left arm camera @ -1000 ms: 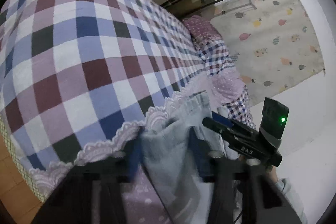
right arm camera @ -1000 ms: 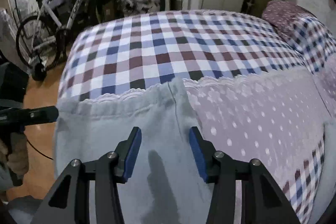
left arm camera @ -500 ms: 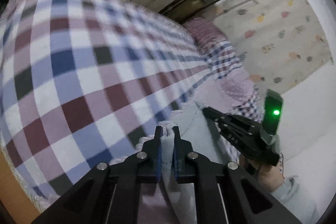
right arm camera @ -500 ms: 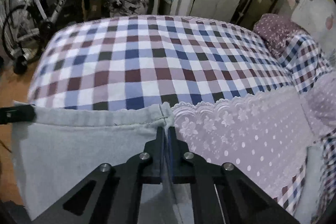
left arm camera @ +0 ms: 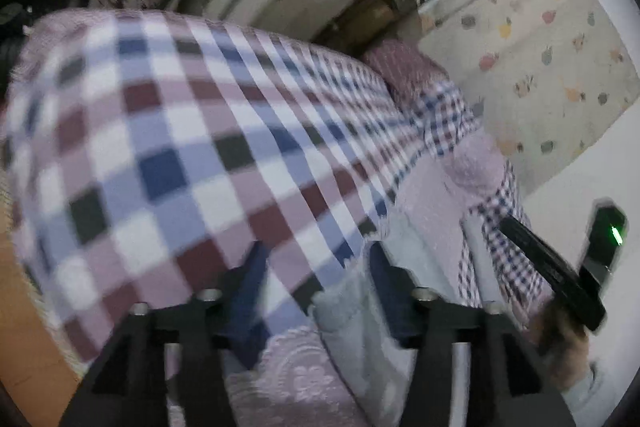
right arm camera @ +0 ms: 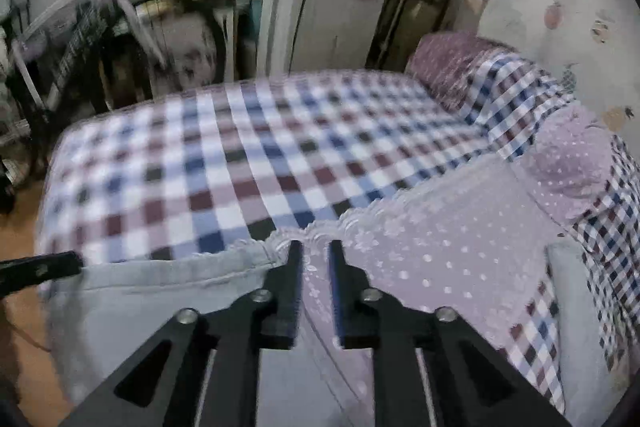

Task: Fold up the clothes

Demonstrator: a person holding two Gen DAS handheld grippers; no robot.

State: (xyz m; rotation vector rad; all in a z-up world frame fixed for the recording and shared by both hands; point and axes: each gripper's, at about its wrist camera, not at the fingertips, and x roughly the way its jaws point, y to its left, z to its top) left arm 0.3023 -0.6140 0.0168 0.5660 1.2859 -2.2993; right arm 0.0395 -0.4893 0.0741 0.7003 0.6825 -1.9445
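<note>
With my left tongs (left arm camera: pixel 316 291) and right tongs (right arm camera: pixel 316 287) both just opened off the pale grey cotton garment (right arm camera: pixel 160 291) at lower frame, I'd regrip its edge to fold next.

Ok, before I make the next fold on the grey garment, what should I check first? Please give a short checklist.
1. Left claw has let go: ok. Its jaws have just been opening, stand wide, and do not press the grey garment.
2. Right claw has let go: ok. Its jaws have just been opening to a narrow gap, and only the lilac cloth shows between them.
3. Garment corner free of the right claw: cannot tell. It lies right at one finger.
4. Garment's top edge straight: ok, in the right wrist view.
5. Whole garment flat: cannot tell. Its lower part is hidden.
</note>
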